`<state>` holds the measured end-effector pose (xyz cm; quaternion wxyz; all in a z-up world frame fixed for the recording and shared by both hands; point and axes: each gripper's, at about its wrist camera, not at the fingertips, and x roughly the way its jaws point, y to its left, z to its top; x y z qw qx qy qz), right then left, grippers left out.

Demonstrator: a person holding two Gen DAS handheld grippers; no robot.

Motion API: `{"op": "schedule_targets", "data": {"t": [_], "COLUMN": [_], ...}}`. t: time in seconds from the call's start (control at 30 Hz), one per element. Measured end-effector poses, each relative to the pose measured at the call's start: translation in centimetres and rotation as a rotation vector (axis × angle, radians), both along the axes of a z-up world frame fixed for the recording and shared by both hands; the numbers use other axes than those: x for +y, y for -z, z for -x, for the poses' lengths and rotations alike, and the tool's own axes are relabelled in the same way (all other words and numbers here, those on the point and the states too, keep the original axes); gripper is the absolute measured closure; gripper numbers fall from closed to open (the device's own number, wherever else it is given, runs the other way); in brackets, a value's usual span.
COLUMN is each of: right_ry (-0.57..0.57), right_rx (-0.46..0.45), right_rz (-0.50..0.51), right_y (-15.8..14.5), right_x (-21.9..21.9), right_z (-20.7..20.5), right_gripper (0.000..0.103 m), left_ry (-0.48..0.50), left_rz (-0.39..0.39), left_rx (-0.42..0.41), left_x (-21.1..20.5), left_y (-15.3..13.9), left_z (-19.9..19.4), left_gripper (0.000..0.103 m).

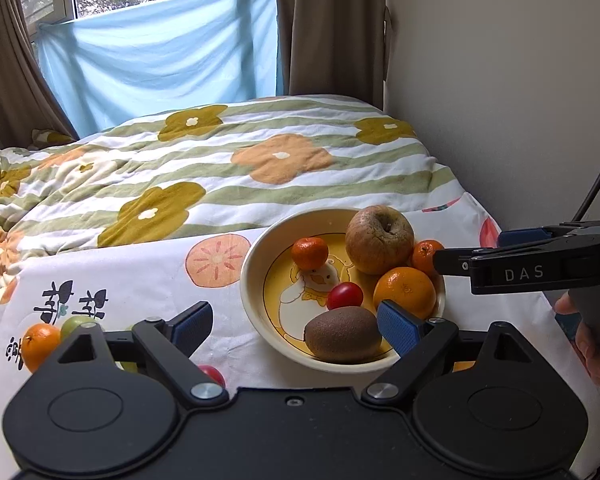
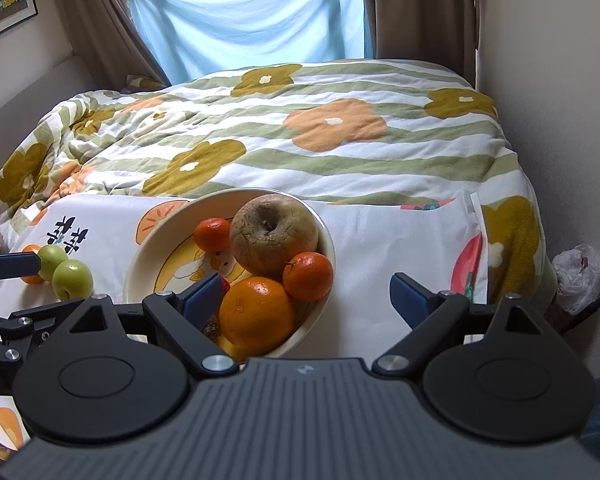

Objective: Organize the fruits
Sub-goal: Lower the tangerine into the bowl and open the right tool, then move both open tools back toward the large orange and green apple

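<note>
A cream bowl with a duck picture stands on a printed cloth. It holds a wrinkled brown apple, a large orange, two mandarins, a cherry tomato and a kiwi. My left gripper is open and empty, its right pad by the kiwi. My right gripper is open and empty over the bowl's near right rim, beside the orange. Two green apples and a mandarin lie left of the bowl.
A red tomato lies on the cloth under my left gripper. A flowered quilt covers the bed behind. A wall stands close on the right. A plastic bag sits by the bed's right corner.
</note>
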<state>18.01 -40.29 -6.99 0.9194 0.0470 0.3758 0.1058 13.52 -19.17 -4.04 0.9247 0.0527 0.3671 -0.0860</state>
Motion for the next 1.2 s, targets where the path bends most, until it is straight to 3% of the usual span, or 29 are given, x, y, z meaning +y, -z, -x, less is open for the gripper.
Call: {"op": "schedule_targets", "data": {"t": [0.37,0.73,1.0,1.2], "right_ry": [-0.036,-0.053,0.0,0.021], "right_rx": [-0.02,-0.042,-0.025,0.011], "right_rz": [-0.014,-0.043,-0.043,0.005], "right_y": [-4.1,-5.6,-5.1,-3.4], "right_x": [2.6,8.7,14.5,19.0], "right_z": [3.2,4.5,4.5,4.4], "right_gripper": [0.0,0.0,0.0,0.0], "left_ry": [-0.11,-0.197,-0.153,-0.08], "left_rz": [0.027,-0.011,-0.11,-0.101], "left_rx": [-0.088,-0.117,-0.097,-0.05], "left_x": [3.2,10.5,16.3,21.1], "left_y": [-3.5,-5.0,-3.5,-1.3], "left_z": [4.7,6.2,5.0,3.2], "left_gripper": [0.011,0.004,0.001,0.001]}}
